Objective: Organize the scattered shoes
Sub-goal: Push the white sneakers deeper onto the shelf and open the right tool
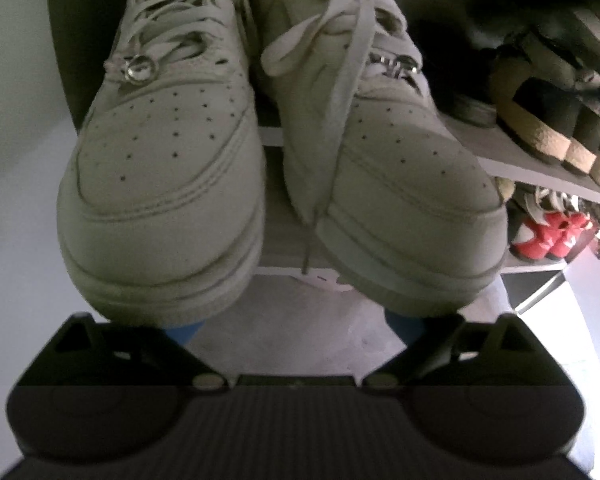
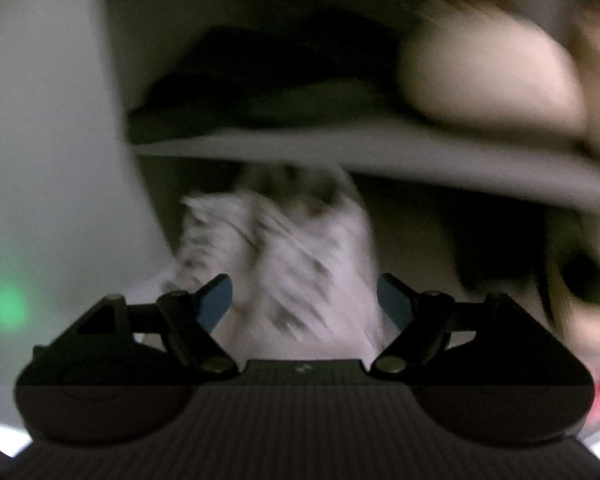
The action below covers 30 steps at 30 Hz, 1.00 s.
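Observation:
In the left wrist view a pair of white lace-up sneakers, left shoe (image 1: 164, 184) and right shoe (image 1: 396, 184), stands toes-out on a shelf, filling the frame. My left gripper (image 1: 304, 320) is open just below their toes, its blue pads mostly hidden under the soles, holding nothing. In the blurred right wrist view my right gripper (image 2: 304, 304) is open and empty in front of a white patterned shoe (image 2: 284, 264) on a lower shelf.
A white shelf board (image 1: 540, 172) to the right holds cork-soled sandals (image 1: 552, 128); red-and-white sneakers (image 1: 556, 232) sit below. In the right wrist view a shelf board (image 2: 340, 144) carries dark shoes (image 2: 260, 76) and a pale rounded shoe (image 2: 488, 76).

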### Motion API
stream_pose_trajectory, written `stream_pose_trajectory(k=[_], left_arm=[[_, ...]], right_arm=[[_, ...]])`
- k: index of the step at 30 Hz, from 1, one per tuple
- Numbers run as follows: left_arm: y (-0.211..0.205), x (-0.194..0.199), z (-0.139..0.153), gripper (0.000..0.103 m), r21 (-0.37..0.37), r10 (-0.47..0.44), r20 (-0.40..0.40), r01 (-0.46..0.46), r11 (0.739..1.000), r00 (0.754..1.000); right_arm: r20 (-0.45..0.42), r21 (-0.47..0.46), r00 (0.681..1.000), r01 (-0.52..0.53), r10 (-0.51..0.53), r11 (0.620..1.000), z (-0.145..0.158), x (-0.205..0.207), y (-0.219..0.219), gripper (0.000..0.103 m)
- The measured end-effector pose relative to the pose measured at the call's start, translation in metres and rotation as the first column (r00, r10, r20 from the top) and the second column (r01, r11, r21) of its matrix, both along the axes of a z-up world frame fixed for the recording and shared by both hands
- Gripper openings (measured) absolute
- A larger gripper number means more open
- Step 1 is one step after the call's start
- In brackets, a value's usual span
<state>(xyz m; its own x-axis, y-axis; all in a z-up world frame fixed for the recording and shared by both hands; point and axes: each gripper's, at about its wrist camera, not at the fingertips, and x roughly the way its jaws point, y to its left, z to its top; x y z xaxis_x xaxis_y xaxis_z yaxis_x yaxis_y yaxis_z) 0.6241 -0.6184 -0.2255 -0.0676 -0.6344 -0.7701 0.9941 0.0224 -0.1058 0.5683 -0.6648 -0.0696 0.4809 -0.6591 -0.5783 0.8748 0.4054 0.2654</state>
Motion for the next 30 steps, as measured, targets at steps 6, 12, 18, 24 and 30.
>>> stream_pose_trajectory(k=[6,12,18,24,30], left_arm=[[0.027,0.018,0.003,0.095,0.019,-0.025,-0.023,0.025,0.999,0.999],[0.044,0.052,0.014,0.093,0.024,0.043,-0.033,-0.042,0.999,0.999],[0.037,0.087,0.021,0.095,0.076,0.145,-0.054,-0.141,0.987,0.988],[0.011,0.09,0.024,0.094,0.101,0.143,-0.036,-0.139,0.985,0.989],[-0.015,0.072,0.02,0.096,0.08,0.085,-0.02,-0.083,0.993,0.996]], right_arm=[[0.28,0.451,0.94,0.049,-0.193,0.891,-0.078,-0.035,-0.027,0.05],[0.478,0.549,0.819,0.004,-0.318,0.836,-0.099,-0.019,-0.023,0.035],[0.536,0.584,0.714,0.071,-0.45,0.808,-0.108,-0.042,-0.016,0.004],[0.528,0.542,0.751,0.062,-0.397,0.838,-0.106,-0.025,-0.039,0.006],[0.515,0.563,0.757,0.055,-0.402,0.825,-0.114,-0.032,-0.035,0.007]])
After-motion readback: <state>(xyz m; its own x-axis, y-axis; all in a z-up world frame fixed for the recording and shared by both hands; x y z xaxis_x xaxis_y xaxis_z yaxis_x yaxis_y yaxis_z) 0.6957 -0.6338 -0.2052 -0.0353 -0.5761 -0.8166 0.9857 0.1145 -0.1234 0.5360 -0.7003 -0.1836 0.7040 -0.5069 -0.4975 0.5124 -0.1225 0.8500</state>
